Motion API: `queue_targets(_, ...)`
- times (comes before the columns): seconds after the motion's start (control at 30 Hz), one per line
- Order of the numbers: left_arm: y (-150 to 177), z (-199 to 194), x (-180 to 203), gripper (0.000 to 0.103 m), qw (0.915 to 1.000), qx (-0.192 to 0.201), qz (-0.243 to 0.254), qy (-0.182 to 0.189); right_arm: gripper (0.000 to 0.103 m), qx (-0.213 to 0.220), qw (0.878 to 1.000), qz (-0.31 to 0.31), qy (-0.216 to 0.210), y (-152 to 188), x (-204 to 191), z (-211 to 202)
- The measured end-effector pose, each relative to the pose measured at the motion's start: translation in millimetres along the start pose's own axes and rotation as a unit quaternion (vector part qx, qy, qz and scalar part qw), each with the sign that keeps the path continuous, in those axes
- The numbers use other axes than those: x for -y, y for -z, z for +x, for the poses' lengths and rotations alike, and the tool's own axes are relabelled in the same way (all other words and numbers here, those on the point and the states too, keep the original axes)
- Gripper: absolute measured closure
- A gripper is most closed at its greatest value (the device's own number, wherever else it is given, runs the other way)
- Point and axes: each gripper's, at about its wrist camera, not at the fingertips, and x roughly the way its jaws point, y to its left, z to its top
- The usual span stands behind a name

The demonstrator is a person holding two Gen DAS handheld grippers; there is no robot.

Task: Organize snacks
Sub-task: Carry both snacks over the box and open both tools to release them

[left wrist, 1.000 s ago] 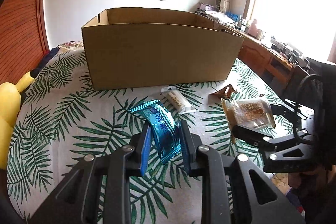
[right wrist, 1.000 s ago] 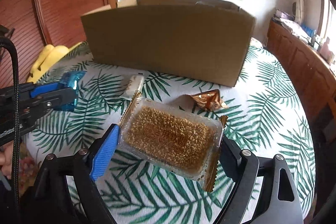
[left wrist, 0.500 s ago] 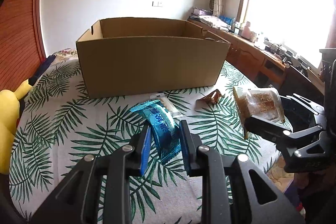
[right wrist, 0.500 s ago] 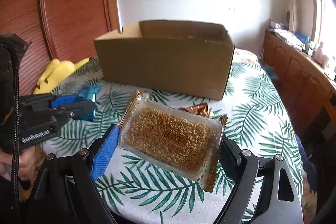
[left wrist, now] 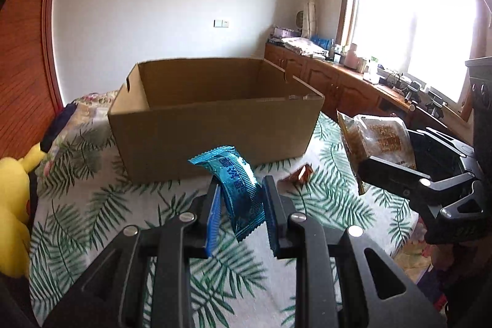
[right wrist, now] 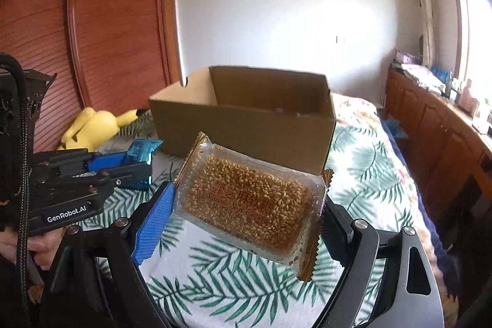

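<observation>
My left gripper [left wrist: 241, 202] is shut on a shiny blue snack packet [left wrist: 236, 186], held above the leaf-print bedspread [left wrist: 92, 205]. Across from it, my right gripper [right wrist: 246, 205] is shut on a clear pack of sesame soft candy [right wrist: 249, 199], its blue pad and black pad pressing the pack's two ends. An open cardboard box [left wrist: 212, 137] stands just beyond both grippers, its inside bare where visible. The right gripper with its candy pack [left wrist: 378, 140] shows at the right of the left wrist view; the left gripper and blue packet [right wrist: 140, 149] show at the left of the right wrist view.
A small brown wrapped sweet [left wrist: 299, 174] lies on the bedspread before the box. A yellow plush toy [right wrist: 95, 125] sits left of the box. A wooden cabinet run [left wrist: 353, 88] with clutter lines the right wall under the window. A hand [right wrist: 37, 248] grips the left tool.
Both grippers have risen with their snacks, so the box's open top and inside now show. The white wrapped snack seen on the bedspread earlier is hidden behind the blue packet.
</observation>
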Motion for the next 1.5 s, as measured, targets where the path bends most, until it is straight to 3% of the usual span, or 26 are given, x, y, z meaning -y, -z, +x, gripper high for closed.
queue_targets(0.4,-51,25,-22,0.080,0.9998,0.017,0.013,-0.002,0.015,0.023,0.999,-0.023,0.001,-46,11,27)
queue_targets(0.77,-91,62,-55,0.080,0.9995,0.026,0.018,-0.011,0.015,0.015,0.999,-0.039,0.008,-80,21,82)
queue_targets(1.17,-100,124,-78,0.080,0.9998,-0.009,0.001,-0.018,0.015,0.011,0.999,-0.042,-0.007,-92,23,121)
queue_targets(1.5,-95,148,-81,0.080,0.9993,-0.027,-0.004,-0.025,0.015,-0.010,0.999,-0.031,-0.020,-95,26,155)
